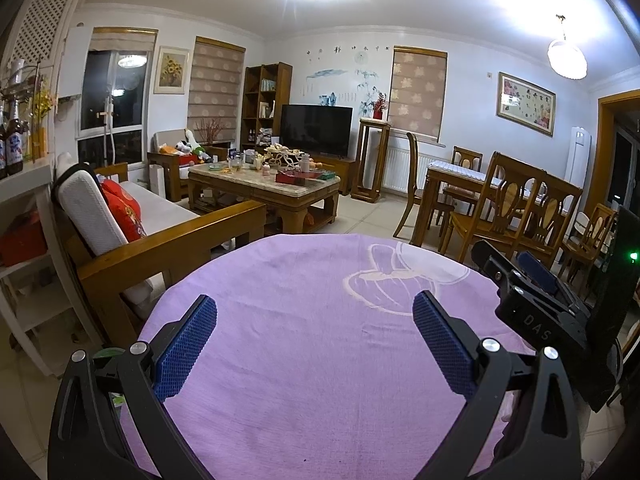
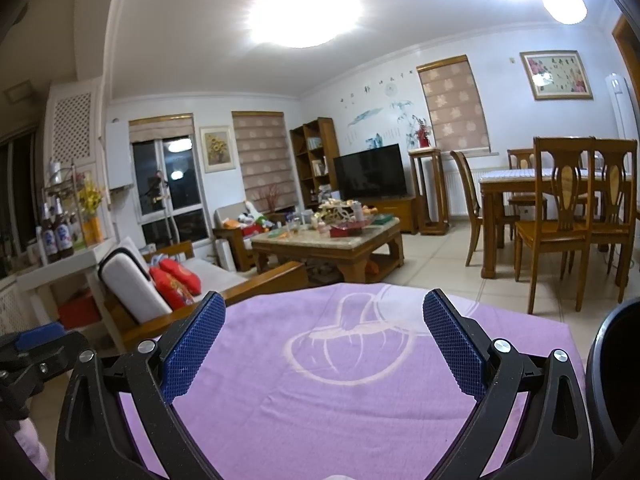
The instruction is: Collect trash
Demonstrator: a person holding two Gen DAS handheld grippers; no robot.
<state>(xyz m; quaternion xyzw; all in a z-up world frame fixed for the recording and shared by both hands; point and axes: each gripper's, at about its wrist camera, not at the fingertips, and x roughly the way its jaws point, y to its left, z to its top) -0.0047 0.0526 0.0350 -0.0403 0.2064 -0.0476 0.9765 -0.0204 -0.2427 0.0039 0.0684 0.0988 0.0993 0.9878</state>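
Observation:
My left gripper (image 1: 316, 308) is open and empty, held over a purple cloth (image 1: 304, 360) with a pale bow print. My right gripper (image 2: 324, 308) is open and empty over the same cloth (image 2: 320, 392). The right gripper also shows at the right edge of the left wrist view (image 1: 532, 292), and the left gripper at the left edge of the right wrist view (image 2: 36, 352). No loose trash shows on the cloth. A dark round rim (image 2: 612, 380) stands at the right of the cloth; I cannot tell what it is.
A cluttered coffee table (image 1: 264, 184) stands across the room, before a TV (image 1: 316, 128). A wooden sofa with red cushions (image 1: 124, 212) is at the left. A dining table with chairs (image 1: 500, 200) is at the right. Bottles (image 1: 12, 140) stand on a left shelf.

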